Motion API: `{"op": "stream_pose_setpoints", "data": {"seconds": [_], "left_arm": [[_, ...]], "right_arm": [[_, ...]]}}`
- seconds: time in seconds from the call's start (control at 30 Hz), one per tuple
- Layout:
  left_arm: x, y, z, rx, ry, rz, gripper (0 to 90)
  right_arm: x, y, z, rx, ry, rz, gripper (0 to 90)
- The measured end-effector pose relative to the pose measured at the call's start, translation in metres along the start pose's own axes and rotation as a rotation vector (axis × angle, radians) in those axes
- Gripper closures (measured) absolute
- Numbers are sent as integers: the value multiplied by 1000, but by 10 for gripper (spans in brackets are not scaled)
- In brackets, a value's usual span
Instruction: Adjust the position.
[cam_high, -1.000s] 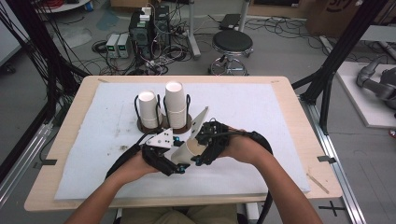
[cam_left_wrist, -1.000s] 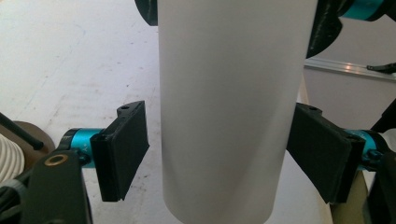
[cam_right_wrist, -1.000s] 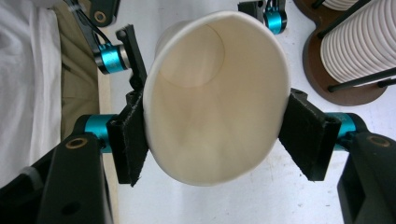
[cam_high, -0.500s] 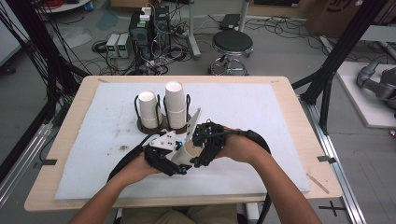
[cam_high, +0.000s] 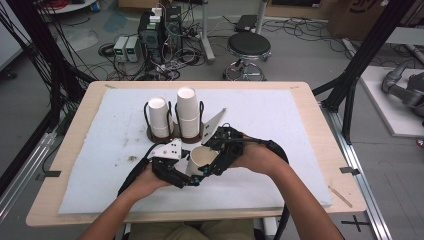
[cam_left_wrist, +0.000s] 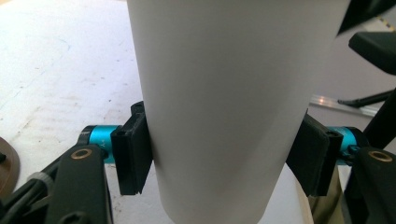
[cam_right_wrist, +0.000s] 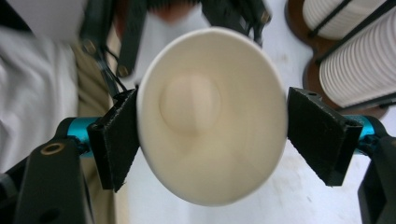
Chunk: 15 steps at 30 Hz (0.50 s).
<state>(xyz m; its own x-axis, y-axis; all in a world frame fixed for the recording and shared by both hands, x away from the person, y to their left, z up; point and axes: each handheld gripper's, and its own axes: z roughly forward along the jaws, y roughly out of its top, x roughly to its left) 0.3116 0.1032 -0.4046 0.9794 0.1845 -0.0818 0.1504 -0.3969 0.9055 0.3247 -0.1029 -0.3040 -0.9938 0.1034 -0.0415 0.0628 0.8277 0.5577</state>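
Observation:
A white paper cup (cam_high: 202, 159) lies on its side between both grippers, just above the white mat near the table's front. My left gripper (cam_left_wrist: 222, 154) is shut on the cup's wall (cam_left_wrist: 224, 93), a pad pressing on each side; its jaws have just eased open slightly. My right gripper (cam_right_wrist: 212, 135) faces the cup's open mouth (cam_right_wrist: 210, 116). Its jaws have just been opening, and the rim sits between them with the right pad (cam_right_wrist: 322, 135) just off it. In the high view the left gripper (cam_high: 187, 175) and right gripper (cam_high: 215, 157) meet at the cup.
Two stacks of upside-down paper cups (cam_high: 159, 116) (cam_high: 187, 111) stand in a black wire holder with a brown base (cam_high: 165, 136) just behind the hands. The white mat (cam_high: 280, 125) stretches right and left. The stacks (cam_right_wrist: 345, 60) rise at the right gripper view's upper right.
Both hands stay almost where they were by the holder. The left gripper has shifted slightly at the cup, and the cup's open mouth now faces up more plainly.

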Motion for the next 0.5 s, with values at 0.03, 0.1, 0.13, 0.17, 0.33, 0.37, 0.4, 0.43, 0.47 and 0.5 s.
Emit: {"op": "stream_pose_setpoints", "data": {"seconds": [0.03, 0.1, 0.13, 0.17, 0.33, 0.37, 0.4, 0.43, 0.47, 0.5], "left_arm": [[0, 0, 0, -5, 1, -2, 317], [1, -2, -1, -11, 11, -4, 315], [2, -4, -2, -16, 15, -10, 316], [3, -5, -3, -21, 19, -11, 316], [6, -11, -11, -89, 51, -18, 317], [6, -12, -12, -105, 57, -23, 317], [8, -13, -16, -127, 67, -19, 317], [8, -13, -18, -143, 77, -21, 317], [8, -14, -21, -161, 83, -20, 317], [8, -15, -24, -179, 85, -21, 316]], "right_arm": [[-1, -2, -2, -31, 4, 18, 213], [-3, -4, -6, -76, 5, 43, 213], [-3, -6, -9, -108, 5, 63, 213], [-5, -9, -12, -150, -1, 72, 213], [-8, -30, -25, -279, -41, 141, 213], [-8, -30, -25, -279, -41, 141, 213], [-9, -33, -27, -299, -50, 149, 213], [-9, -40, -29, -331, -69, 168, 213], [-9, -44, -31, -349, -75, 181, 213], [-9, -50, -33, -373, -83, 201, 213]]}}
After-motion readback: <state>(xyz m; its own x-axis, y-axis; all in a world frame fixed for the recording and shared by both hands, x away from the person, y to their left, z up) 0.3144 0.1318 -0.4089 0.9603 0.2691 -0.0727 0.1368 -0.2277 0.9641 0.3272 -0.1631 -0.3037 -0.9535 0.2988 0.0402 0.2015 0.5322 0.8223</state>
